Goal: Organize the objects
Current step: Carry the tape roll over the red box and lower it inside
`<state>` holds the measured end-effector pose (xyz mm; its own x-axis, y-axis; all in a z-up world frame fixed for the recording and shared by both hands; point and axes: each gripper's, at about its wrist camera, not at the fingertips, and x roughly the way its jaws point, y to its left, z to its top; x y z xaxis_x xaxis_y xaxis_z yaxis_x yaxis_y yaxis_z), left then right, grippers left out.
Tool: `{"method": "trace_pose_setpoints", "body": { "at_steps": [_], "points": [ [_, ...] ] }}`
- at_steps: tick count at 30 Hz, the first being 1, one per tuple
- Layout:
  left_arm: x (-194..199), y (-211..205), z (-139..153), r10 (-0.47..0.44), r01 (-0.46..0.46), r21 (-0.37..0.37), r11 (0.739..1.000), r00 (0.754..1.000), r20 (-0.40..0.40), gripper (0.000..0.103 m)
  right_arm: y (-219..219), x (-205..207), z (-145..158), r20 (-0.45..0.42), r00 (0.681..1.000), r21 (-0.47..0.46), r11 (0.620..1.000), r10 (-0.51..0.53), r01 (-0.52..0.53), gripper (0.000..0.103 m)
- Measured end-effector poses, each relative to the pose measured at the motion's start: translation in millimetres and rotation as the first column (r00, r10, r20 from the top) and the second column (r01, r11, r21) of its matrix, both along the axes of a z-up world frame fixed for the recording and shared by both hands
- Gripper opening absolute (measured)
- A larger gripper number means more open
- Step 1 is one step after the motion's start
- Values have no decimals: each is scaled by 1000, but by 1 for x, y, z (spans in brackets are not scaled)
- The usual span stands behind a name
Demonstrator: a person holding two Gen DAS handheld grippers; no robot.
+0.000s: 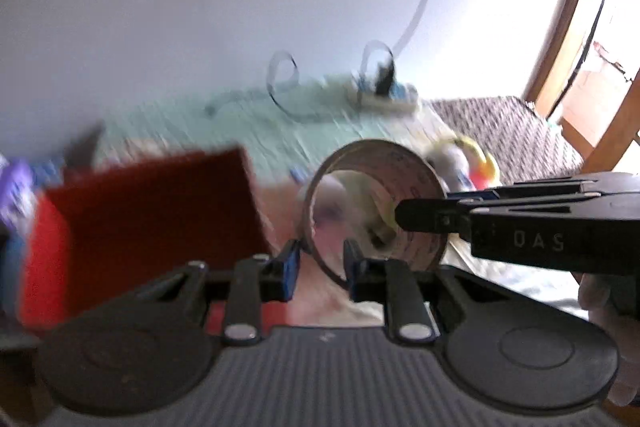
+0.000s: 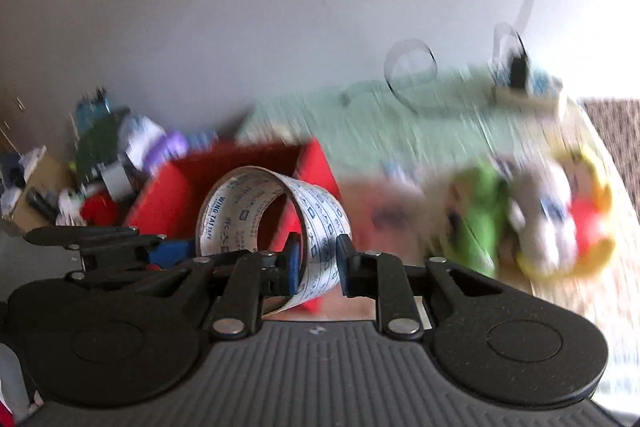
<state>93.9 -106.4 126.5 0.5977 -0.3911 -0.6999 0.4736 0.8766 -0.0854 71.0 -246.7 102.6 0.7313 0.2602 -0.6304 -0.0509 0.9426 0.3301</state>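
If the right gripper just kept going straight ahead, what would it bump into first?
The right gripper already pinches the tape roll, so the roll leads. Straight ahead sits the red box, probably hit first. The blur makes depth unsure.

Both grippers are pinching the same tape roll [image 2: 276, 223] from opposite sides. The left gripper [image 1: 318, 263] has its jaws clamped on the near rim, and the right gripper [image 2: 318, 261] grips the band wall, coming in sideways across the left one.
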Motion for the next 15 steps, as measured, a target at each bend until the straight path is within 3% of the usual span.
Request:
{"method": "trace_pose_setpoints", "body": {
  "at_steps": [4, 7, 11, 15],
  "points": [
    [29, 44, 16, 27, -27, -3, 1000, 999, 27, 19, 34, 34, 18, 47, 999, 30, 1000, 8, -10, 21],
    [57, 73, 12, 50, -50, 2, 999, 999, 5, 19, 62, 62, 15, 26, 1000, 67, 998, 9, -11, 21],
    [94, 97, -12, 72, -71, 18, 997, 996, -58, 19, 90, 92, -4, -13, 1000, 55, 998, 8, -8, 20],
    [127, 111, -53, 74, -70, 31, 997, 983, -166, 19, 108, 123, -37, -110, 994, 16, 1000, -3, 5, 19]
  ]
}}
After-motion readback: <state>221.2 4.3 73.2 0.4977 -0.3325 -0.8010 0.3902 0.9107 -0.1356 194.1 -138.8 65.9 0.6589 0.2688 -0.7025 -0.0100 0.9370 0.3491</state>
